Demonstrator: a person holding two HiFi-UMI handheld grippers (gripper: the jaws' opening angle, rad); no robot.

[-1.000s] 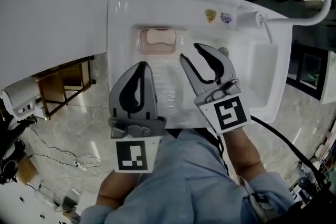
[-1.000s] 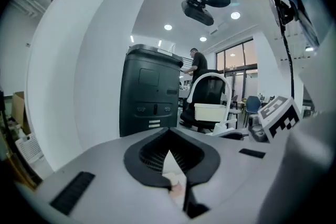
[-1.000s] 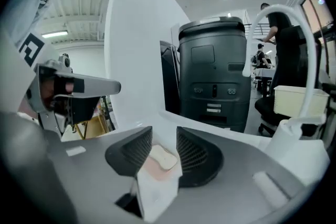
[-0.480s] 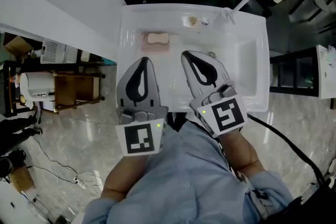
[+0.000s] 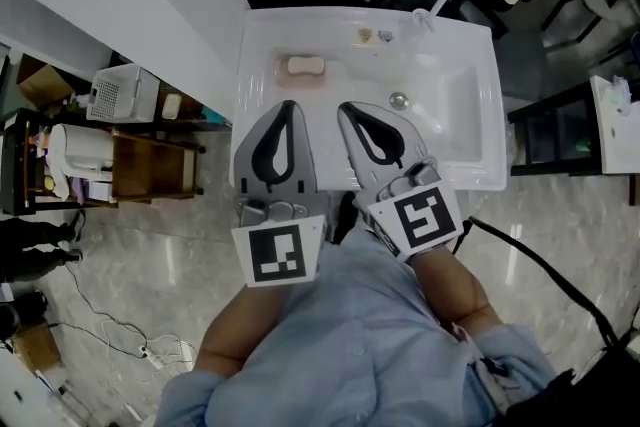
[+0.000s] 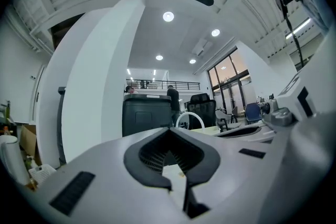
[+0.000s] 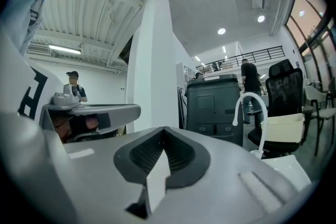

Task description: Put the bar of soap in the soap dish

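Well beyond left gripper (image 5: 287, 105), soap bar (image 5: 303, 67)

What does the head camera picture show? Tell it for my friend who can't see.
A bar of soap lies in a pink soap dish at the far left corner of a white sink. Nearer the camera, the left tongs and right tongs are both shut and empty, held over the sink's near edge.

left gripper (image 5: 288, 107): grey shell curving, black pads lining the jaws | right gripper (image 5: 346, 109): matching it | marker cubes (image 5: 279, 254): black-and-white squares sitting behind the jaws | cable (image 5: 545, 277): black, trailing behind right jaws | shirt (image 5: 330, 340): person wearing light blue
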